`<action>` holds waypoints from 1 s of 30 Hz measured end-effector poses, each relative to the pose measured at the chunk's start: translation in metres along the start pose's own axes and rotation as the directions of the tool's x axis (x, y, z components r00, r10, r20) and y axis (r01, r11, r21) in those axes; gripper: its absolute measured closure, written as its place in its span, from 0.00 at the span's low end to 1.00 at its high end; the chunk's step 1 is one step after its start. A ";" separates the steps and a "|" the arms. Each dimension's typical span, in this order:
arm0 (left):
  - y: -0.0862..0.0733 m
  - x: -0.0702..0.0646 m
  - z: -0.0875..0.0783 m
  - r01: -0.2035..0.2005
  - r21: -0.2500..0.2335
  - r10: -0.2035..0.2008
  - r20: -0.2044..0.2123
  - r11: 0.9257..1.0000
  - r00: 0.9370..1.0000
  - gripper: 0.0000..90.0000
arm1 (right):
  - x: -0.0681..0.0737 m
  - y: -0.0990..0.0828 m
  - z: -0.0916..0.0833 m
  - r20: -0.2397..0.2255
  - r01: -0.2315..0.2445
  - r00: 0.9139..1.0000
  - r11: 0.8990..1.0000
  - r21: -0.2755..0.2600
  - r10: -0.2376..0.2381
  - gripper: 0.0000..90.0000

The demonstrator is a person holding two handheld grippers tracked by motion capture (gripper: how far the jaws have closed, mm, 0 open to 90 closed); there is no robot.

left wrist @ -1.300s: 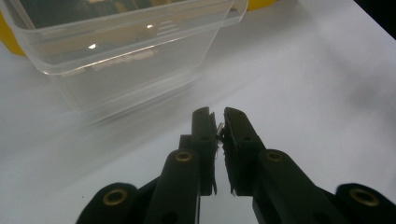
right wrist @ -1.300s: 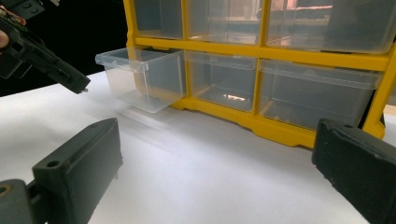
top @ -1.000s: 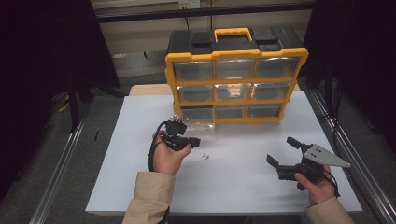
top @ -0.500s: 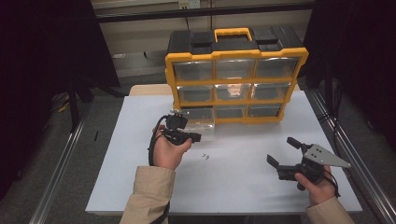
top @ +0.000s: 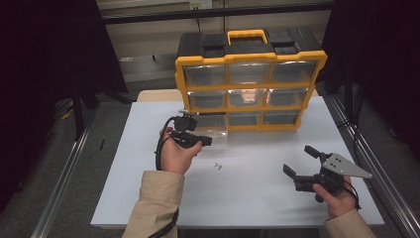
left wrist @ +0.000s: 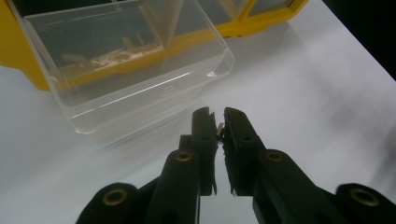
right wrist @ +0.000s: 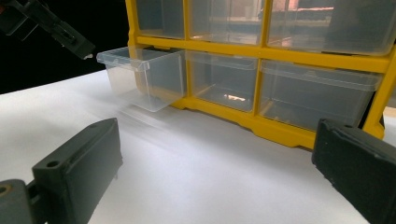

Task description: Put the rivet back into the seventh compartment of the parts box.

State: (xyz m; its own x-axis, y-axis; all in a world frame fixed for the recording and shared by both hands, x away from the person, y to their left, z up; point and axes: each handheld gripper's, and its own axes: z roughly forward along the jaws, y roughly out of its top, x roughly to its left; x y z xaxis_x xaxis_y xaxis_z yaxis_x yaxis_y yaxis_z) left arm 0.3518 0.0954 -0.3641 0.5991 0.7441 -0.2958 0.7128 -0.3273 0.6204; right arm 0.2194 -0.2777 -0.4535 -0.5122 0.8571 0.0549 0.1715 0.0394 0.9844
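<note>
The left gripper [left wrist: 218,122] pinches a small metal screw [left wrist: 219,129] between nearly closed jaws, just beside the pulled-out clear drawer [left wrist: 135,70] of the yellow organizer [top: 250,84] at the desk's far edge. The right gripper [top: 301,161], jaws wide and empty, rests near the desk's right edge.

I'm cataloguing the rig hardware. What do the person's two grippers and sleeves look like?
Both are black, with two blocky jaws. The left gripper trails a black cable that loops beside the hand; its jaw arms carry brass-coloured rivets. The right gripper has a grey three-cornered plate on top. Both sleeves are tan.
</note>
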 end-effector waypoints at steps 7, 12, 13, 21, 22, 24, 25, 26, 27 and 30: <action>0.008 0.000 -0.001 -0.007 0.005 0.007 -0.007 1.000 1.000 0.93 | 0.000 0.000 0.000 0.000 -0.001 1.000 1.000 -0.001 0.001 0.01; 0.013 0.000 -0.002 -0.006 -0.002 0.006 -0.017 1.000 1.000 0.93 | 0.000 0.000 0.000 -0.002 -0.004 1.000 1.000 -0.002 0.004 0.01; 0.014 0.000 -0.003 -0.009 -0.002 0.009 -0.017 1.000 1.000 0.93 | 0.000 0.000 0.000 -0.002 -0.003 1.000 1.000 -0.002 0.003 0.01; 0.023 0.002 -0.005 -0.003 -0.009 0.003 -0.016 1.000 1.000 0.93 | 0.000 0.000 0.000 -0.004 -0.002 1.000 1.000 0.000 0.002 0.02; 0.023 0.003 -0.006 -0.004 -0.011 0.004 -0.021 1.000 1.000 0.93 | 0.000 0.000 0.000 -0.003 -0.001 1.000 1.000 -0.001 0.001 0.02; 0.025 0.003 -0.006 -0.001 -0.014 0.001 -0.023 1.000 1.000 0.92 | 0.001 0.000 0.000 -0.002 -0.003 1.000 1.000 -0.003 0.003 0.02; 0.026 0.003 -0.005 -0.001 -0.016 0.000 -0.027 1.000 1.000 0.92 | 0.001 0.000 0.000 -0.002 -0.003 1.000 1.000 -0.003 0.003 0.02; 0.027 0.004 -0.005 0.000 -0.019 -0.001 -0.030 1.000 1.000 0.92 | 0.001 0.000 0.000 0.000 -0.003 1.000 1.000 -0.001 0.003 0.02; 0.028 0.004 -0.005 -0.002 -0.021 0.001 -0.036 1.000 0.999 0.92 | 0.001 0.000 0.000 -0.003 -0.001 1.000 1.000 0.001 0.001 0.02; 0.031 0.005 -0.002 0.000 -0.022 -0.001 -0.043 1.000 0.999 0.92 | 0.001 0.000 0.000 -0.003 -0.005 1.000 1.000 -0.004 0.005 0.02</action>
State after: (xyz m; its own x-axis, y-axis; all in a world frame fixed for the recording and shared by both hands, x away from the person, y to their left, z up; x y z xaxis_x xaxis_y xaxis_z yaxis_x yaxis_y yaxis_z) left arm 0.3756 0.0903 -0.3448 0.5821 0.7689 -0.2645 0.7043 -0.3142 0.6366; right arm 0.2187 -0.2772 -0.4532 -0.5137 0.8558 0.0602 0.1704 0.0330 0.9848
